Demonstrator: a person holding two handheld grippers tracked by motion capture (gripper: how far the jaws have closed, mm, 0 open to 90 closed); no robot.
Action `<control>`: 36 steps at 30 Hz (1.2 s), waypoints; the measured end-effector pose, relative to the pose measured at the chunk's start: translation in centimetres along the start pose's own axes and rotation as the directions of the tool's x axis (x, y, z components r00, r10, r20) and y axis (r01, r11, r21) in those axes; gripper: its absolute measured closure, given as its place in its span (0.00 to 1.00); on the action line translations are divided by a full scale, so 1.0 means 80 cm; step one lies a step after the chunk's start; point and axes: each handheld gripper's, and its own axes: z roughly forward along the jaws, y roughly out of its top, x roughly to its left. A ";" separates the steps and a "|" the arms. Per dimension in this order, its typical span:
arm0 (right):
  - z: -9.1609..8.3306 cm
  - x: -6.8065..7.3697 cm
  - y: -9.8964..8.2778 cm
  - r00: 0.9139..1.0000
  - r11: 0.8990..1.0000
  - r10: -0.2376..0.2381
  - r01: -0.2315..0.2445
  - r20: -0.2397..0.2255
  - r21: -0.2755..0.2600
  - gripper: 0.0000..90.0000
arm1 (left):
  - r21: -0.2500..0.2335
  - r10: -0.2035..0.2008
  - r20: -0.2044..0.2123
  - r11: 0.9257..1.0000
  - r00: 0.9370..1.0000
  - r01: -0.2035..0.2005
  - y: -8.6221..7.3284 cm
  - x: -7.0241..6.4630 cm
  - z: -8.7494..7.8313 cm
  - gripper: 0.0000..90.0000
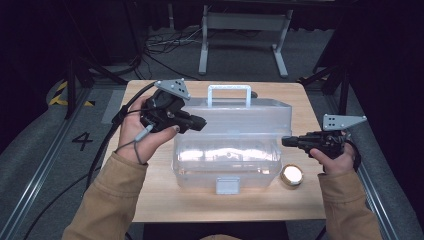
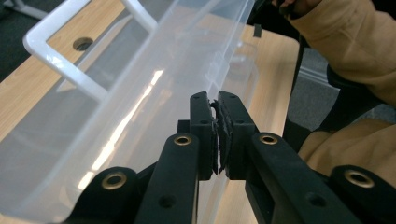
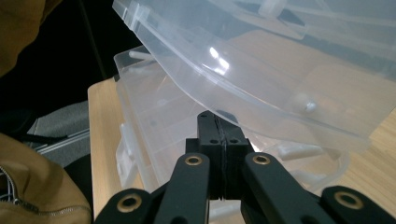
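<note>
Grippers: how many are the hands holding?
2. The left gripper is at the clear box's raised lid, fingers nearly together. The right gripper is at the box's right end, fingers shut.

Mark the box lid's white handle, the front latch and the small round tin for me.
White handle (image 1: 229,89): high view, on its top bar.
Front latch (image 1: 227,185): high view, on the grey tab at the box's near wall.
Round tin (image 1: 291,176): high view, on its shiny top, right of the box.
</note>
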 end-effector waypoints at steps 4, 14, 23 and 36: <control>-0.001 -0.004 0.003 1.000 0.999 0.024 -0.023 0.010 -0.030 1.00 | 0.010 0.004 0.009 1.000 1.000 -0.004 -0.003 -0.005 0.003 0.94; 0.004 -0.009 0.009 1.000 0.998 0.022 -0.020 0.022 -0.067 1.00 | 0.011 -0.041 0.003 0.999 0.999 0.041 -0.028 -0.003 0.018 0.93; 0.010 -0.011 0.013 0.999 0.996 0.024 -0.021 0.031 -0.082 1.00 | 0.020 -0.088 -0.035 0.996 0.996 0.089 -0.057 0.000 0.028 0.93; 0.011 -0.007 0.012 0.998 0.996 0.022 -0.018 0.053 -0.089 1.00 | 0.000 -0.133 -0.052 0.991 0.990 0.134 -0.087 0.015 0.047 0.95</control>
